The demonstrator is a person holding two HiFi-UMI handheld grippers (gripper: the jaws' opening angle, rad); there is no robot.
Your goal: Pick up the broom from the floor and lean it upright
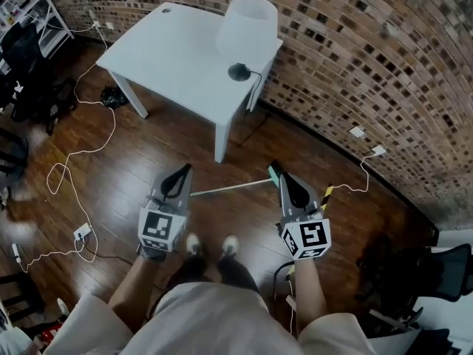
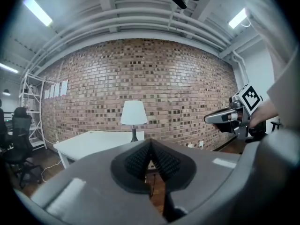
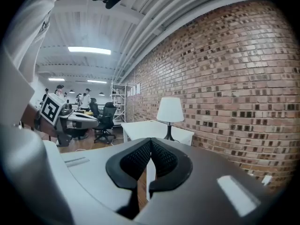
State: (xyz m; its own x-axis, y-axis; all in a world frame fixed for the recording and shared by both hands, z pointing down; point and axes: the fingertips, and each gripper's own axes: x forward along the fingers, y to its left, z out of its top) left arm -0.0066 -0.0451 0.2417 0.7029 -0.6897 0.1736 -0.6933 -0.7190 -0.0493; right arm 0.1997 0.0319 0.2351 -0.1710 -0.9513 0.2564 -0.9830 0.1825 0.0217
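Observation:
The broom lies flat on the wooden floor just ahead of the person's feet. Its pale handle (image 1: 229, 188) runs left to right, and its teal end (image 1: 274, 173) sits by the right gripper's tip. My left gripper (image 1: 183, 171) hovers above the handle's left end, its jaws shut with nothing between them (image 2: 151, 144). My right gripper (image 1: 281, 176) hangs over the teal end, also shut and empty (image 3: 150, 142). Both point forward and slightly down toward the brick wall. Neither gripper view shows the broom.
A white table (image 1: 177, 58) with a white-shaded lamp (image 1: 247, 24) stands ahead against the curved brick wall (image 1: 369, 65). White cables and a power strip (image 1: 83, 232) trail over the floor at left. Black office chairs stand at far left (image 1: 29, 72) and lower right (image 1: 436, 272).

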